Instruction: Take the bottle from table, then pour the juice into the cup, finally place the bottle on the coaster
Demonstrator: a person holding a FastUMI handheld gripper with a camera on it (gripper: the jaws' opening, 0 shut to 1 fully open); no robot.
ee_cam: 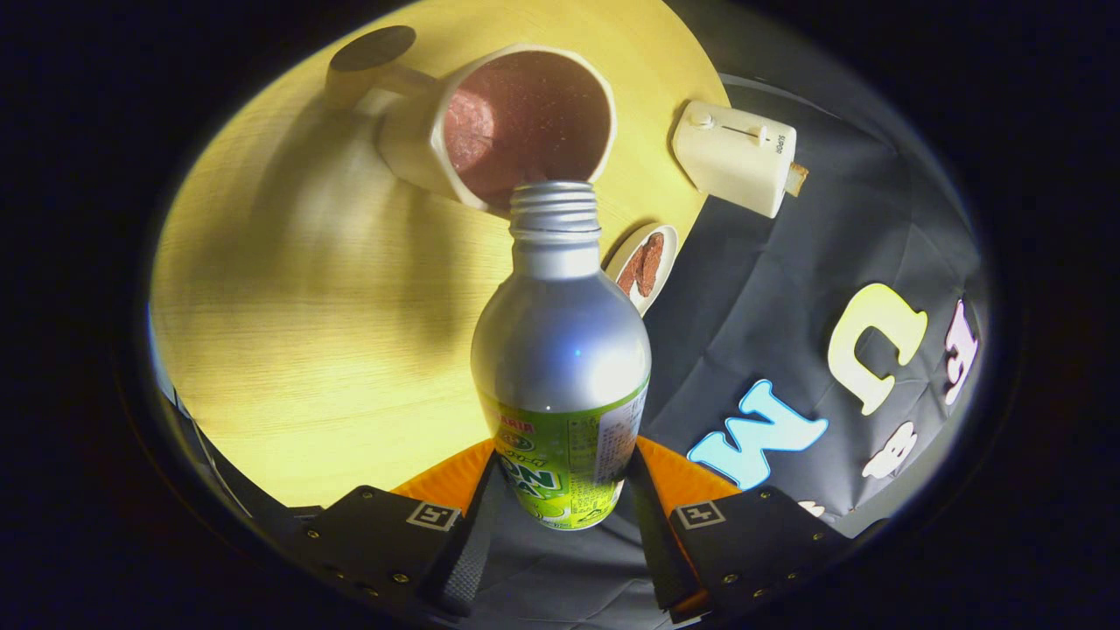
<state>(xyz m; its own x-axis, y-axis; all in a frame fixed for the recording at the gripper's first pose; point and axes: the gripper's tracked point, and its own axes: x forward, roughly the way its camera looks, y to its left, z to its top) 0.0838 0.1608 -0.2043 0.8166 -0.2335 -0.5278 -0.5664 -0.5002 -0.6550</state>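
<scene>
My gripper (560, 507) is shut on the silver bottle (560, 350) with a green label, both fingers pressing its lower body. The bottle is tipped over, its open threaded neck (554, 210) pointing at the rim of a cream cup (516, 122) with a dark reddish inside. The mouth lies right at the cup's near rim. No stream of juice is visible. A dark round coaster (372, 48) lies on the yellow wooden table (306, 306) beyond the cup, next to its handle.
A small white dish (643, 262) with brown pieces lies near the table's edge, beside the bottle's neck. A cream toaster-like box (735, 157) stands just past it at the table's edge. Black cloth hangs behind.
</scene>
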